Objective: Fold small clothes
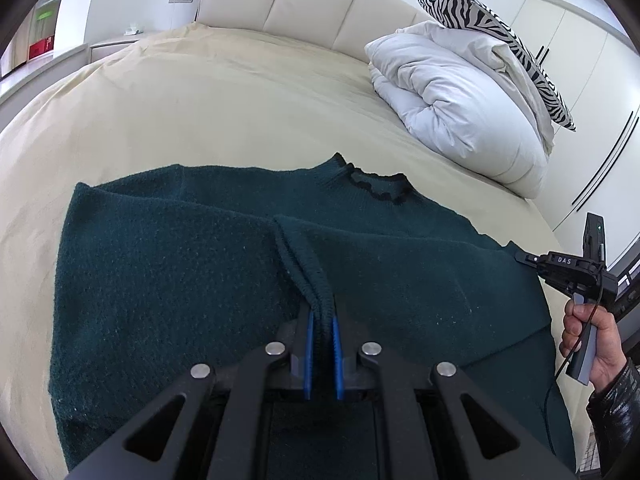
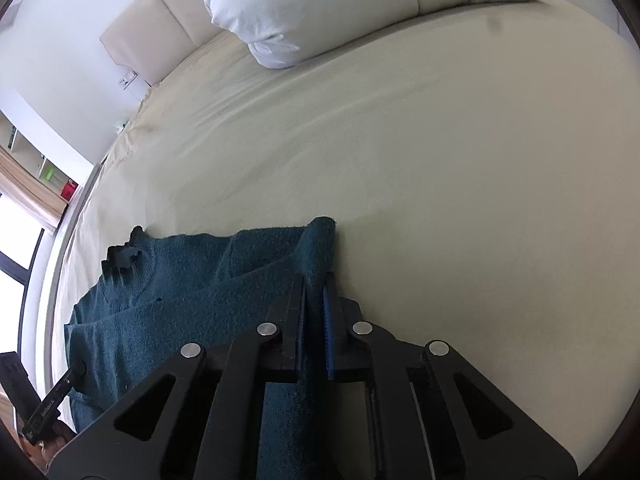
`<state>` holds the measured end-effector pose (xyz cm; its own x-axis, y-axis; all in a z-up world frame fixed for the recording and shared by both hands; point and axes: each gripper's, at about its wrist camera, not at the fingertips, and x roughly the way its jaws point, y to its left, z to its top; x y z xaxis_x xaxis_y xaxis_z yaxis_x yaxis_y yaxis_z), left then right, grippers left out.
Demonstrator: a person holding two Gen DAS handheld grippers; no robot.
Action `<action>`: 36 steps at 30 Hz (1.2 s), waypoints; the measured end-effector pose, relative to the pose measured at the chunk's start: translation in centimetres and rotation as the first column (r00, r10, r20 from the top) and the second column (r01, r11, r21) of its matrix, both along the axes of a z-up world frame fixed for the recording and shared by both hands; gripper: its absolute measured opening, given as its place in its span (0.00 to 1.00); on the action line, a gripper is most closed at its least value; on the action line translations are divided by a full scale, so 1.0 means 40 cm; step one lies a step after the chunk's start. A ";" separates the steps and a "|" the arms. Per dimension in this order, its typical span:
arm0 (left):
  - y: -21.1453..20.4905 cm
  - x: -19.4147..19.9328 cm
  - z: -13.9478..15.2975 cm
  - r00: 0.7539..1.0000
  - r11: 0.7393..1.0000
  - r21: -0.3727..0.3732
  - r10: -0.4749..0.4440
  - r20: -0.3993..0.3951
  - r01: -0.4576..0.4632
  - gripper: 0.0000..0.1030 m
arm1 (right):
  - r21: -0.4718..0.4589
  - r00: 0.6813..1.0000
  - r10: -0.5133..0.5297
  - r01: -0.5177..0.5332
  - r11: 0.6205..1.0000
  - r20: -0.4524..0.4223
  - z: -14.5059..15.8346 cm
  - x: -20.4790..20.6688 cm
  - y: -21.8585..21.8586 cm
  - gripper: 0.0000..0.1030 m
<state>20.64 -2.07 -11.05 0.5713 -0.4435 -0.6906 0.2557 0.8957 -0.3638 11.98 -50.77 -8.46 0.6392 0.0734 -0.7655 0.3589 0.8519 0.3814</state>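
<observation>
A dark teal knit sweater (image 1: 168, 264) with a black scalloped collar (image 1: 372, 186) lies flat on the bed, sleeves folded in over the body. My left gripper (image 1: 321, 320) is shut on a ribbed cuff edge of the sweater (image 1: 308, 276) at its middle. My right gripper (image 2: 316, 280) is shut on a raised fold of the sweater (image 2: 320, 240) at its right shoulder side. The right gripper also shows in the left wrist view (image 1: 524, 258), at the sweater's right edge. The sweater also shows in the right wrist view (image 2: 180, 296), with the left gripper's tip (image 2: 78, 370) at its lower left.
The beige bed sheet (image 1: 224, 96) spreads around the sweater. A folded white duvet (image 1: 452, 100) and a zebra pillow (image 1: 492, 36) sit at the far right by the padded headboard (image 1: 304, 0). White wardrobes (image 1: 580, 52) stand right; a nightstand (image 1: 112, 46) stands far left.
</observation>
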 end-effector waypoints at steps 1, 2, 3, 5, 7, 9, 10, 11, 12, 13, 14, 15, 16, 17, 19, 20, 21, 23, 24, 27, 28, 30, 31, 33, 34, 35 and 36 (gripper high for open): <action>0.000 0.001 -0.009 1.000 1.000 0.002 0.005 -0.008 -0.005 0.09 | -0.014 1.000 -0.002 0.002 1.000 0.005 0.008 0.007 -0.003 0.06; 0.003 0.002 -0.017 1.000 1.000 -0.003 0.008 -0.017 -0.009 0.09 | -0.020 1.000 -0.003 0.003 1.000 0.003 0.009 0.013 -0.007 0.05; 0.006 0.003 -0.024 1.000 1.000 -0.012 0.012 -0.021 -0.012 0.09 | -0.036 1.000 -0.008 0.007 0.999 -0.009 0.000 0.023 -0.014 0.05; 0.007 0.002 -0.027 1.000 1.000 -0.018 0.012 -0.024 -0.012 0.09 | -0.084 0.998 0.002 -0.008 0.996 -0.070 -0.038 0.045 -0.022 0.05; 0.007 0.001 -0.027 1.000 1.000 -0.018 0.008 -0.026 -0.009 0.09 | -0.066 0.998 0.002 -0.006 0.998 -0.061 -0.039 0.038 -0.030 0.05; 0.009 -0.002 -0.027 1.000 1.000 -0.024 0.008 -0.029 -0.008 0.09 | -0.012 1.000 0.000 -0.001 1.000 -0.008 -0.016 0.014 -0.037 0.09; 0.010 -0.004 -0.028 1.000 1.000 -0.025 0.007 -0.029 -0.008 0.10 | 0.017 1.000 -0.011 0.011 1.000 0.020 -0.003 -0.004 -0.044 0.10; 0.012 -0.006 -0.030 1.000 1.000 -0.027 0.007 -0.029 -0.008 0.10 | 0.045 0.999 -0.022 0.020 0.999 0.045 0.011 -0.027 -0.050 0.10; 0.013 -0.007 -0.031 1.000 1.000 -0.029 0.008 -0.029 -0.009 0.10 | 0.065 0.998 -0.030 0.026 0.998 0.063 0.027 -0.052 -0.055 0.12; 0.014 -0.008 -0.032 0.999 0.999 -0.031 0.009 -0.030 -0.010 0.10 | 0.078 0.997 -0.023 0.018 0.997 0.072 0.040 -0.078 -0.053 0.16; 0.014 -0.006 -0.032 0.999 0.999 -0.032 0.011 -0.032 -0.012 0.10 | 0.080 0.998 -0.011 0.006 0.997 0.066 0.047 -0.099 -0.046 0.29; 0.014 -0.007 -0.033 0.999 0.999 -0.032 0.012 -0.033 -0.013 0.10 | 0.070 0.999 0.005 -0.008 0.998 0.046 0.050 -0.125 -0.033 0.49; 0.014 -0.007 -0.034 0.999 0.999 -0.030 0.012 -0.033 -0.013 0.10 | 0.061 0.999 0.012 -0.014 0.998 0.034 0.049 -0.144 -0.024 0.58; 0.013 -0.009 -0.034 0.999 0.999 -0.030 0.013 -0.034 -0.014 0.11 | 0.059 0.999 0.017 -0.019 0.998 0.027 0.046 -0.161 -0.015 0.62; 0.013 -0.008 -0.033 0.999 0.999 -0.028 0.014 -0.036 -0.015 0.11 | 0.080 0.999 0.048 -0.047 0.996 -0.005 0.027 -0.189 0.004 0.62; 0.013 -0.008 -0.033 0.999 0.999 -0.029 0.015 -0.036 -0.016 0.11 | 0.091 0.998 0.063 -0.060 0.994 -0.021 0.016 -0.199 0.015 0.62; 0.013 -0.008 -0.033 0.999 0.999 -0.029 0.015 -0.037 -0.016 0.11 | 0.100 0.995 0.088 -0.084 0.991 -0.038 0.003 -0.213 0.030 0.61; 0.015 -0.009 -0.034 0.999 0.999 -0.031 0.016 -0.042 -0.017 0.11 | 0.062 0.990 0.134 -0.131 0.989 -0.053 -0.009 -0.218 0.065 0.55; 0.016 -0.009 -0.034 0.999 0.999 -0.035 0.016 -0.046 -0.018 0.12 | 0.030 0.987 0.149 -0.147 0.989 -0.066 -0.013 -0.219 0.077 0.43; 0.021 -0.012 -0.029 0.998 0.998 -0.057 0.022 -0.062 -0.026 0.11 | 0.004 0.988 0.123 -0.123 0.992 -0.090 -0.019 -0.211 0.070 0.09; 0.021 -0.016 -0.026 0.998 0.998 -0.064 0.024 -0.061 -0.028 0.11 | -0.003 0.990 0.115 -0.116 0.993 -0.082 -0.014 -0.212 0.067 0.08; 0.015 -0.021 -0.027 0.998 0.998 -0.059 0.021 -0.053 -0.024 0.11 | -0.033 0.991 0.114 -0.117 0.993 -0.065 0.005 -0.215 0.070 0.07; 0.012 -0.021 -0.031 0.999 0.998 -0.052 0.020 -0.049 -0.023 0.11 | -0.047 0.991 0.116 -0.119 0.992 -0.060 0.012 -0.216 0.071 0.07; 0.013 -0.018 -0.039 0.998 0.998 -0.056 0.019 -0.053 -0.022 0.11 | -0.048 0.993 0.108 -0.110 0.993 -0.057 0.008 -0.215 0.063 0.07; 0.014 -0.016 -0.040 0.998 0.998 -0.062 0.018 -0.056 -0.021 0.11 | -0.033 0.993 0.098 -0.101 0.994 -0.068 -0.010 -0.212 0.052 0.07; 0.016 -0.016 -0.040 0.998 0.998 -0.064 0.014 -0.056 -0.017 0.11 | -0.031 0.993 0.089 -0.092 0.995 -0.078 -0.031 -0.207 0.040 0.06; 0.017 -0.016 -0.040 0.998 0.998 -0.060 0.008 -0.054 -0.011 0.12 | -0.009 0.994 0.084 -0.085 0.996 -0.066 -0.053 -0.206 0.029 0.06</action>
